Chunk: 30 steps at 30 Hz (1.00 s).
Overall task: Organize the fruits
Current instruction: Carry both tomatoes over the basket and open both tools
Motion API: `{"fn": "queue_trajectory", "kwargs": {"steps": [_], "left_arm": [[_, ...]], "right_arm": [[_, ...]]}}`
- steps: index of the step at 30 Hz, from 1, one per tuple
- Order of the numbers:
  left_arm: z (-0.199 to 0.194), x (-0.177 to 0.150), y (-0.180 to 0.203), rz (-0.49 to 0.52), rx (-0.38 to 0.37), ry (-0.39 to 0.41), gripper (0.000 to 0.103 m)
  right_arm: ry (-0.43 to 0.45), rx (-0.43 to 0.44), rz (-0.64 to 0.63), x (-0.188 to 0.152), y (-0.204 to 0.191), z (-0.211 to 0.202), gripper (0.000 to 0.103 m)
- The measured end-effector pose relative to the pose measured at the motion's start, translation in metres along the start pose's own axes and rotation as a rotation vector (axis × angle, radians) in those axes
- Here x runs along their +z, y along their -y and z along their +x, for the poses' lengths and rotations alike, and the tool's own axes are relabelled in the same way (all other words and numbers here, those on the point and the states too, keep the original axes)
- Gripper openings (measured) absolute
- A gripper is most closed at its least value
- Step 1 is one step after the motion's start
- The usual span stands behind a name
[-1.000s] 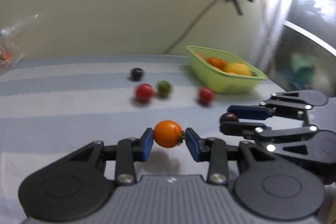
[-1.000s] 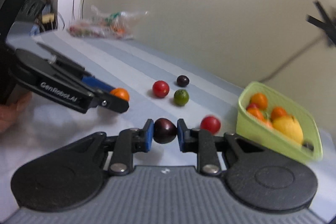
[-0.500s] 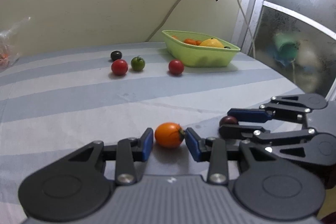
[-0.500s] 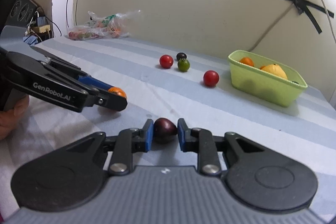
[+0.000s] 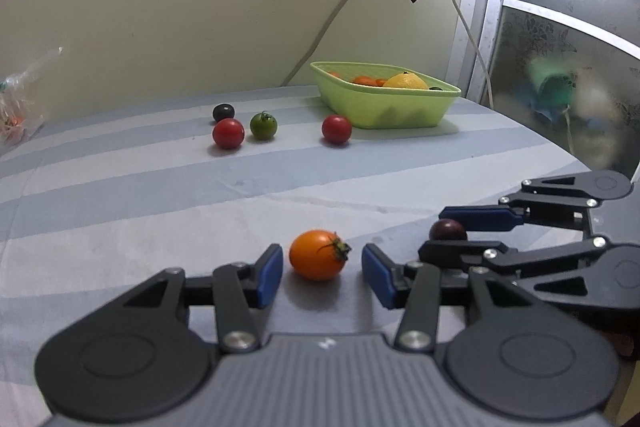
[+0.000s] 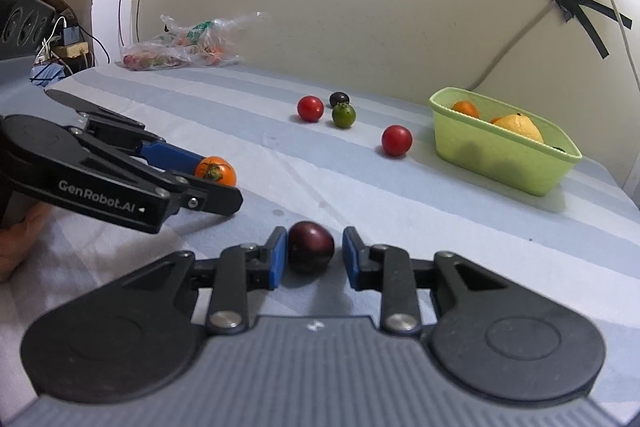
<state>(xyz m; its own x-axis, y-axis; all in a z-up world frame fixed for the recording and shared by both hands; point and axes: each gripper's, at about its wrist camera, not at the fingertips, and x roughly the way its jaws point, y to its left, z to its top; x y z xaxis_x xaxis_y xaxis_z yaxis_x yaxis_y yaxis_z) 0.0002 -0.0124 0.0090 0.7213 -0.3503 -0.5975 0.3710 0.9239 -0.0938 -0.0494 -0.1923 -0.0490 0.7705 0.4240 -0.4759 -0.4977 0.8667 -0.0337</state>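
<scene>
An orange cherry tomato with a green stalk [image 5: 317, 255] lies on the blue-and-white striped table [image 5: 120, 195] between the jaws of the left gripper [image 5: 322, 273], which have just been opening and stand clear of it on both sides. Beside it, the right gripper [image 6: 313, 259] has also just been opening; its left pad looks to touch a dark purple round tomato [image 6: 311, 251], the right pad apart. A lime green plastic basket [image 6: 500, 155] of citrus stands well apart.
</scene>
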Motion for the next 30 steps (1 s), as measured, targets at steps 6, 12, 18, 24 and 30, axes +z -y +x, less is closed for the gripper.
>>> {"fn": "queue_trajectory", "kwargs": {"steps": [6,12,18,24,30], "left_arm": [[0.000,0.001,0.001,-0.008,0.005,0.000,0.032],[0.003,0.023,0.008,0.010,-0.066,0.011,0.031],[0.031,0.091,0.023,0.032,-0.129,0.079,0.032],[0.100,0.161,0.026,-0.037,-0.177,0.052,0.032],[0.173,0.190,0.010,-0.171,-0.220,-0.040,0.033]], "right_arm": [[0.001,0.014,0.005,-0.003,0.000,-0.004,0.027],[0.043,-0.006,0.052,0.003,0.019,-0.006,0.027],[0.151,-0.125,0.085,0.036,0.068,0.000,0.027],[0.230,-0.273,0.132,0.060,0.130,0.018,0.027],[0.178,-0.285,0.214,0.062,0.178,0.053,0.028]]}}
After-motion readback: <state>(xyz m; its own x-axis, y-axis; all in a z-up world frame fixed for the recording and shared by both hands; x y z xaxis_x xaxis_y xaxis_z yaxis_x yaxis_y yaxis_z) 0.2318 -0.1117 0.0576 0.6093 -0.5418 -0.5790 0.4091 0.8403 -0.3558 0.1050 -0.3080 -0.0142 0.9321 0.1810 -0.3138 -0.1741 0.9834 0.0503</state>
